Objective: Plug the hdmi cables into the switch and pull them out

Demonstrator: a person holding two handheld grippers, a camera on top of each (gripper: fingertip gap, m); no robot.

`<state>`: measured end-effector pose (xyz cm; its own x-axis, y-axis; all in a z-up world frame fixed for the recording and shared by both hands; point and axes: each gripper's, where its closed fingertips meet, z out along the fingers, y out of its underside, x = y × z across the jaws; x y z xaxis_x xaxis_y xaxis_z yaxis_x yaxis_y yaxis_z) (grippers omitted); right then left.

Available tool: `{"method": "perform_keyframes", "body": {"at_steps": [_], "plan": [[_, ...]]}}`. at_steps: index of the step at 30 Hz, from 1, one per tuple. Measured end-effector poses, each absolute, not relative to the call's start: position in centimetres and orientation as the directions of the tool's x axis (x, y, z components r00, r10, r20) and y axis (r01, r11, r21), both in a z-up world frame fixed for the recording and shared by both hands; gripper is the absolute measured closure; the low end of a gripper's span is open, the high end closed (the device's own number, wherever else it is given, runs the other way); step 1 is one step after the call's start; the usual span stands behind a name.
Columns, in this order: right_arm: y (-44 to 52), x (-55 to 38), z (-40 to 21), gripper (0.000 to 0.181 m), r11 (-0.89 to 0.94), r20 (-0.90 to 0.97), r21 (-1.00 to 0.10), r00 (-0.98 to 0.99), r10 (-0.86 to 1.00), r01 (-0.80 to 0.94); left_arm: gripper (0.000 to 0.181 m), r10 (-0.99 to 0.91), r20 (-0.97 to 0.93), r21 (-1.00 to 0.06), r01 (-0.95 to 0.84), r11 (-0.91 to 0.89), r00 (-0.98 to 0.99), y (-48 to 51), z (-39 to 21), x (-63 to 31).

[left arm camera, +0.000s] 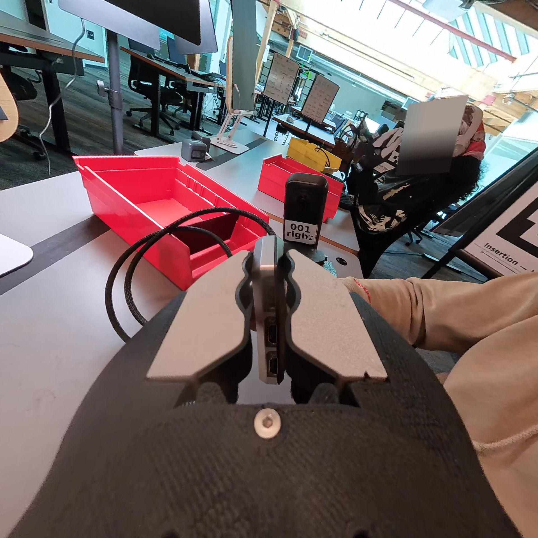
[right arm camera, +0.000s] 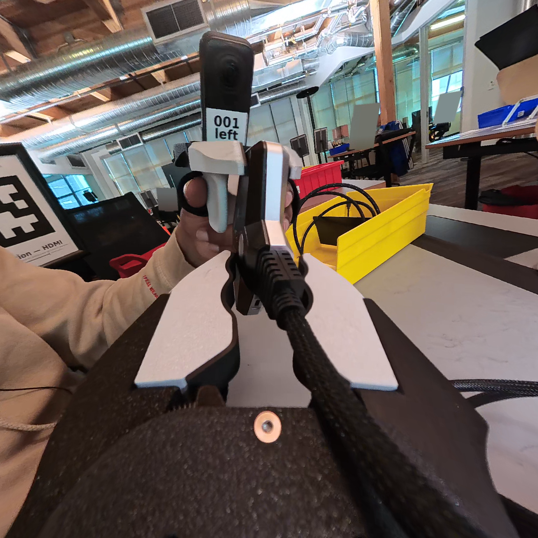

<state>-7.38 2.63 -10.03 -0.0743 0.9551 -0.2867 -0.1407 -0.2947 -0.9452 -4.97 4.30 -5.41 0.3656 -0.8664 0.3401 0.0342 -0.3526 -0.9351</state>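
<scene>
An open-plan office that doubles as a robotics lab is showing itself here. Everything is gathering around the grey worktable point(left arm camera: 43, 334): a red parts bin point(left arm camera: 151, 203) is sitting on it, a yellow bin point(right arm camera: 378, 221) is lying on it too, and a monitor on a pole point(left arm camera: 113, 96) is rising just behind it. Beyond the table, rows of desks point(left arm camera: 174, 72) with black office chairs point(left arm camera: 151, 93) are stretching away. Above it, silver ventilation ducts point(right arm camera: 87, 72) and bare wooden beams point(right arm camera: 384, 58) are running across the ceiling. Beside the table, a board with a large black-and-white marker point(right arm camera: 26, 203) is leaning.
</scene>
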Motion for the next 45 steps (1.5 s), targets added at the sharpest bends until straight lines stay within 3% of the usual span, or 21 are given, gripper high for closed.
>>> {"method": "perform_keyframes", "body": {"at_steps": [16, 24, 29, 33, 37, 42, 43, 44, 45], "plan": [[1.3, -6.2, -8.7, 0.157, -0.339, -0.297, -0.919, -0.213, 0.931, -0.201, 0.159, -0.867, 0.377, -0.926, 0.16, -0.342, 0.326, 4.3, -4.6, -4.2], [1.6, -5.3, -8.1, 0.158, -0.299, -0.261, -0.932, -0.194, 0.946, -0.204, 0.15, -0.84, 0.198, -0.979, 0.146, -0.143, 0.504, 4.9, -1.6, -9.9], [2.1, -4.8, -7.9, 0.158, -0.285, -0.253, -0.938, -0.172, 0.952, -0.197, 0.146, -0.665, 0.103, -0.989, 0.008, -0.144, 0.74, 6.9, -2.4, -17.6], [2.3, -4.6, -8.3, 0.157, -0.291, -0.263, -0.94, -0.168, 0.95, -0.179, 0.147, -0.324, -0.018, -0.975, -0.089, -0.205, 0.946, 8.4, -3.6, -27.0], [2.6, -5.2, -9.3, 0.157, -0.31, -0.286, -0.938, -0.158, 0.945, -0.156, 0.142, -0.029, -0.105, -0.94, -0.108, -0.325, 0.994, 8.1, -5.3, -34.3], [2.5, -5.7, -10.2, 0.157, -0.307, -0.29, -0.944, -0.141, 0.947, -0.123, 0.142, 0.021, -0.169, -0.846, -0.134, -0.516, 0.985, 8.7, -10.1, -36.8], [2.5, -5.8, -10.3, 0.157, -0.306, -0.289, -0.945, -0.138, 0.947, -0.119, 0.147, 0.016, -0.193, -0.823, -0.153, -0.547, 0.981, 8.9, -11.1, -37.0], [2.5, -5.8, -10.3, 0.157, -0.304, -0.288, -0.945, -0.137, 0.948, -0.117, 0.165, 0.007, -0.217, -0.81, -0.176, -0.56, 0.976, 9.2, -11.8, -37.1], [2.5, -5.8, -10.4, 0.157, -0.303, -0.287, -0.946, -0.136, 0.948, -0.116, 0.167, -0.005, -0.236, -0.81, -0.2, -0.551, 0.972, 9.4, -12.0, -37.0]]}}
